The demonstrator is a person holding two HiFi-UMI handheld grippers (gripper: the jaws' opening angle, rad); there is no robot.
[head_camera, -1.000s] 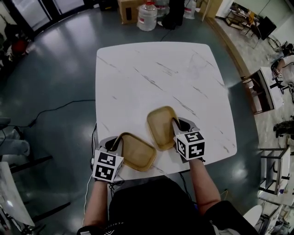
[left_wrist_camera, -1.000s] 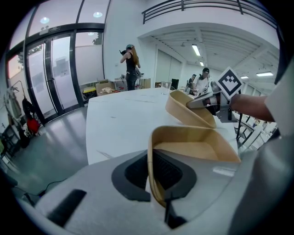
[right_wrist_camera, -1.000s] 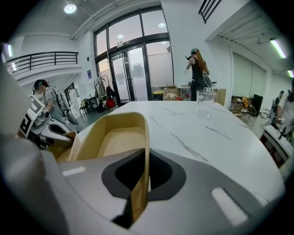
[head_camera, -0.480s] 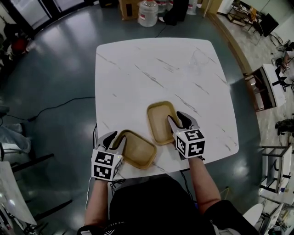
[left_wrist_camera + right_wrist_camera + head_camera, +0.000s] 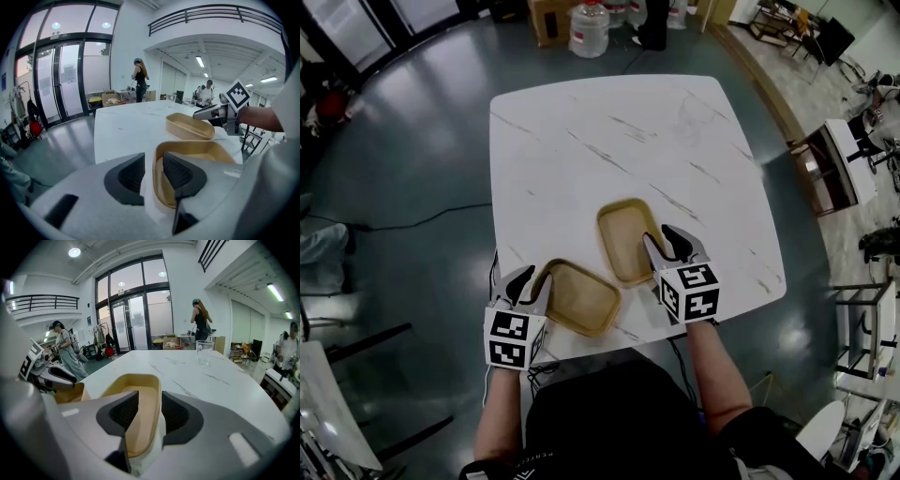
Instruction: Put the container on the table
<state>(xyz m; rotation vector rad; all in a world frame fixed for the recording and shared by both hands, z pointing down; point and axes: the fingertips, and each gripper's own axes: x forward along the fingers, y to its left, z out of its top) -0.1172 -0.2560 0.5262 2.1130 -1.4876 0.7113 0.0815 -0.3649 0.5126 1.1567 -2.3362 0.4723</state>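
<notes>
Nearest the person, the left tongs [image 5: 528,281] have just been opening and now stand wide. Their pads sit either side of the left container's [image 5: 579,298] near rim without pressing it. That shallow tan container lies flat on the white marbled bench [image 5: 609,131] close to its near edge, so the release looks complete. Just beyond, the right tongs [image 5: 666,246] have likewise just been opening, and their pads are clear on both sides of the right container's [image 5: 623,239] wall. It also rests on the bench. Both forearms reach forward side by side, with the tongs tilted downward.
</notes>
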